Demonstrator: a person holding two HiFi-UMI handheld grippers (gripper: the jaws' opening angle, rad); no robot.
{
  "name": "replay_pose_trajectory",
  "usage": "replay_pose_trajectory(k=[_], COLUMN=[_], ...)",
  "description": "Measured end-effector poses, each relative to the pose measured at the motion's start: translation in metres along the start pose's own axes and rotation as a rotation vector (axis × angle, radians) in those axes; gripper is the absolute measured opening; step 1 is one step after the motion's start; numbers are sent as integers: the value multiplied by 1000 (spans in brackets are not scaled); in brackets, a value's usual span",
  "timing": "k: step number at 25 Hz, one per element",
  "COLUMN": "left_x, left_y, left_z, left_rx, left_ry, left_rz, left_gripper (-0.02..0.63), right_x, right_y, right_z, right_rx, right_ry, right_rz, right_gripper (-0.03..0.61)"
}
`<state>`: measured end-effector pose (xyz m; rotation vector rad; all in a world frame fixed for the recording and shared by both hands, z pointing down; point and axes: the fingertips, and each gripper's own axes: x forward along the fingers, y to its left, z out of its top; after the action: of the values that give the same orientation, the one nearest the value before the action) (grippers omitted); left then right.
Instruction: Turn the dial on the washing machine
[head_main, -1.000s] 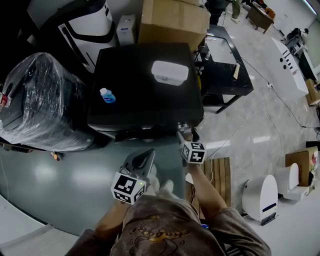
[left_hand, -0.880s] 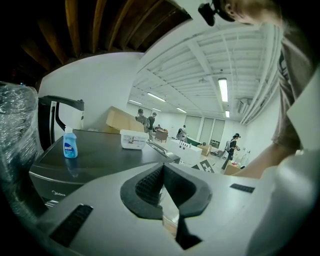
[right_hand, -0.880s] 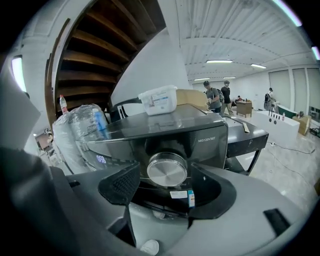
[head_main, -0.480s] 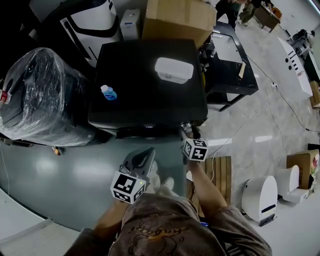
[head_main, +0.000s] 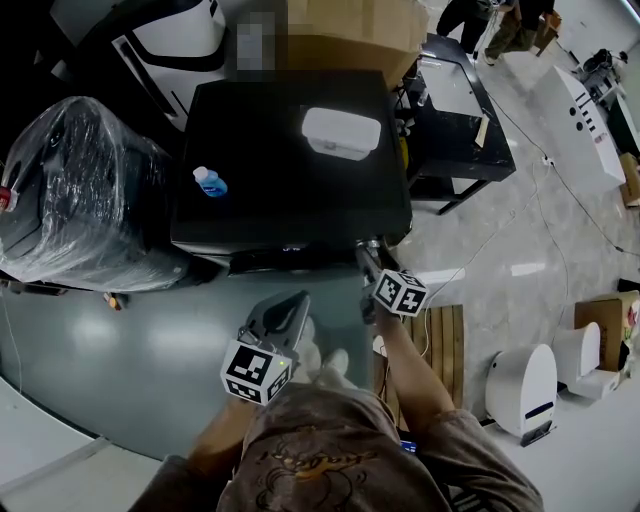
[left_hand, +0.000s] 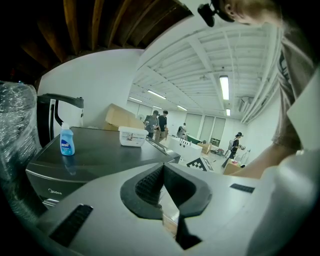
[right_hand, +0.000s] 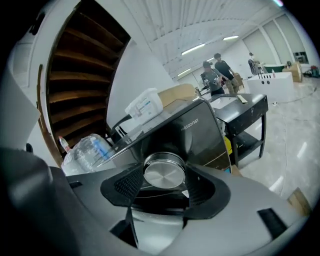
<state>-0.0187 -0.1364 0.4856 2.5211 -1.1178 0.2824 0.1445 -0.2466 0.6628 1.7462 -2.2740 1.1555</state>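
Since a second ago our right gripper (head_main: 367, 252) has rolled a bit. Its marker cube (head_main: 401, 293) now sits further right and more tilted, while our left gripper (head_main: 292, 305) hasn't budged. The right pads (right_hand: 126, 184) are pinching the round metal dial (right_hand: 164, 173) from both sides, up at the front right corner of the black washing machine (head_main: 290, 150). The left gripper's tips are pressed together on nothing, and it hangs back from the machine's front. On the machine's top we've got a small blue bottle (head_main: 210, 183) toward the left and a white tub (head_main: 341, 133) further back on the right.
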Motion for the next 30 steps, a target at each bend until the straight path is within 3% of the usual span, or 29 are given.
replay_pose_trajectory(k=[12,30], left_x=[3,-3], left_y=[-6,-12], left_z=[0,-4], left_rx=[3,-4], left_ry=[2,-1], left_rz=[1,12], left_gripper=[0,0], right_x=[-2,-5], right_y=[-2,-10], right_z=[6,-4], right_rx=[242,748], right_ry=[-61,-166], right_rz=[85,141], right_gripper=[255,232])
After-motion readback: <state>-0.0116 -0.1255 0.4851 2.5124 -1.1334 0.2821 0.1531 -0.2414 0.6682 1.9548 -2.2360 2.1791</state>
